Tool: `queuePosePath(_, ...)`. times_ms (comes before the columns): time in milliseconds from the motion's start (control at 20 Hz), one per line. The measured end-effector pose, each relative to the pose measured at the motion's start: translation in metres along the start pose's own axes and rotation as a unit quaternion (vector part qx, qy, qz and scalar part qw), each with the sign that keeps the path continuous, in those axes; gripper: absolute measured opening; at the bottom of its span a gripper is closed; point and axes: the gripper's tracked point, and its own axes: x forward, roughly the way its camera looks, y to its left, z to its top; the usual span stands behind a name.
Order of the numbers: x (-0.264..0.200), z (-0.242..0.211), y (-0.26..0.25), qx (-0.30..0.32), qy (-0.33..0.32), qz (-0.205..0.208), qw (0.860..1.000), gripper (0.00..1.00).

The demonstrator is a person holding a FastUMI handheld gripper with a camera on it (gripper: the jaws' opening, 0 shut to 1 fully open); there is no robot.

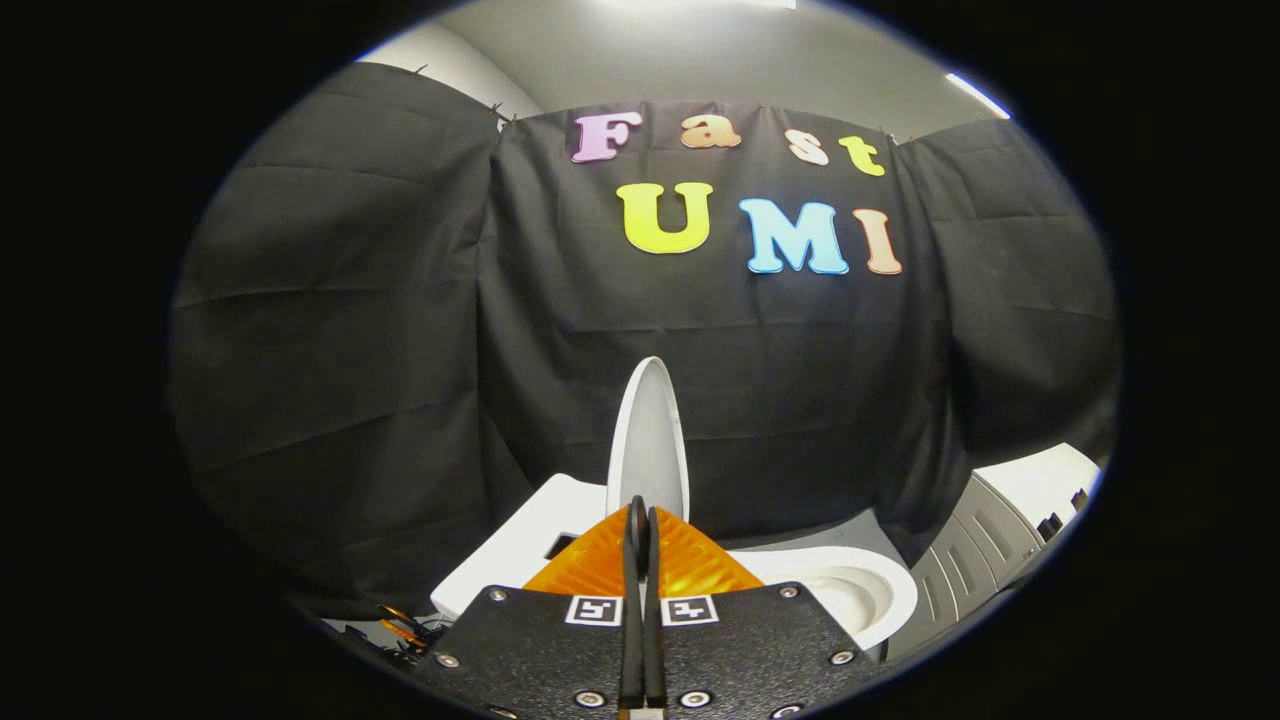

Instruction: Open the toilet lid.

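In front of the black cloth wall (400,330): one white toilet (860,590), seen from the gripper view.

Gripper (640,520): fingers pressed together along their length, tips meeting against the lower edge of the toilet lid. A sliver of the lid's edge shows in the slit between the tips, so the fingers appear to pinch it, though how firmly both press cannot be told.

Toilet lid (650,430): white, oval, raised upright and seen nearly edge-on. It stands at 12 o'clock from the fingertips, rising just beyond them against the cloth.

Toilet bowl and seat: white, open rim at about 2 o'clock from the fingertips, close beside the gripper's body, with the hollow of the bowl exposed.

White block (530,540): flat-topped part at about 10 o'clock from the fingertips, adjoining the foot of the lid; a small dark opening sits in its top face.

Grey ribbed unit (975,555): panelled casing with a white top, at 3 o'clock, beyond the bowl.

Small orange-and-dark item (400,628): at 8 o'clock, low beside the white block; too small to identify.
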Motion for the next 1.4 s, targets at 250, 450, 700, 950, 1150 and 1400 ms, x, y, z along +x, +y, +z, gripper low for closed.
queuePosePath(250,0.004,-0.002,0.034,-0.001,-0.002,0.035,0.999,0.0)
queuePosePath(450,0.009,-0.004,0.051,-0.002,-0.006,0.051,0.999,0.0)
queuePosePath(700,0.012,-0.003,0.074,-0.015,0.001,0.071,0.997,0.01)
queuePosePath(950,0.011,-0.004,0.084,-0.007,0.002,0.089,0.996,0.01)
queuePosePath(1150,0.008,0.001,0.08,0.003,0.002,0.121,0.993,0.19)
queuePosePath(1400,-0.005,0.021,0.051,0.007,-0.021,0.125,0.992,0.67)
